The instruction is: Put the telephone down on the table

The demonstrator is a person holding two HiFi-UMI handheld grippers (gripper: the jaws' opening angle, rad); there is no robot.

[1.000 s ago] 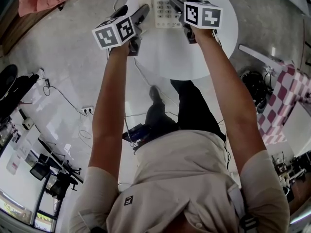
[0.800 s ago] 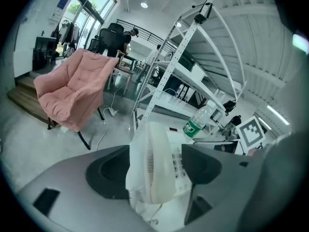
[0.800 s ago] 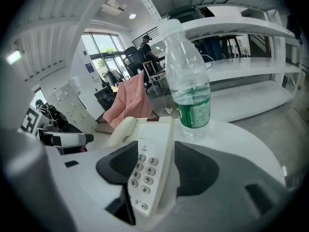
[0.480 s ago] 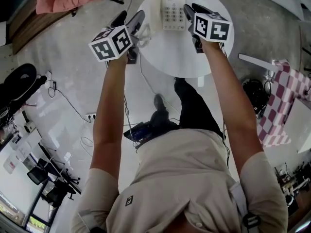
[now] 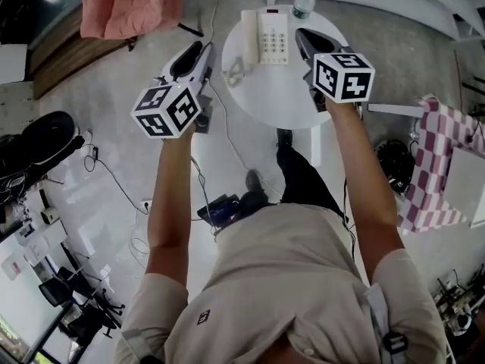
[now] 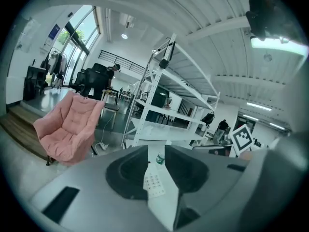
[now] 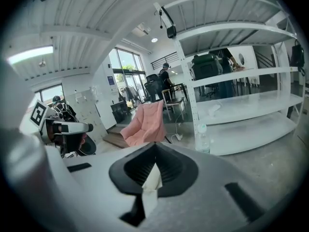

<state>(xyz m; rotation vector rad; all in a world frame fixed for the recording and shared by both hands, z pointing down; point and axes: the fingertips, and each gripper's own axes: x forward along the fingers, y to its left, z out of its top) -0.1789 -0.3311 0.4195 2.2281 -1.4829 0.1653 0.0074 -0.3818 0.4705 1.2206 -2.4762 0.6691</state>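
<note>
Pulling back from table (image 5: 288,101): left gripper (image 5: 198,51), off table's left edge, jaws closing to narrow gap, nothing between. Telephone (image 5: 271,36) sits on table's far side, released, untouched. Right gripper (image 5: 301,35), over table's right edge, jaws closing to clenched, empty. Placement looks done. Count: one telephone, one bottle (image 5: 304,2), one table, two grippers.

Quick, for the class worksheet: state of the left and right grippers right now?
Left handheld two-jaw gripper: open a little, jaws have just been closing, nothing between them.
Right handheld two-jaw gripper: shut, holding nothing.
</note>
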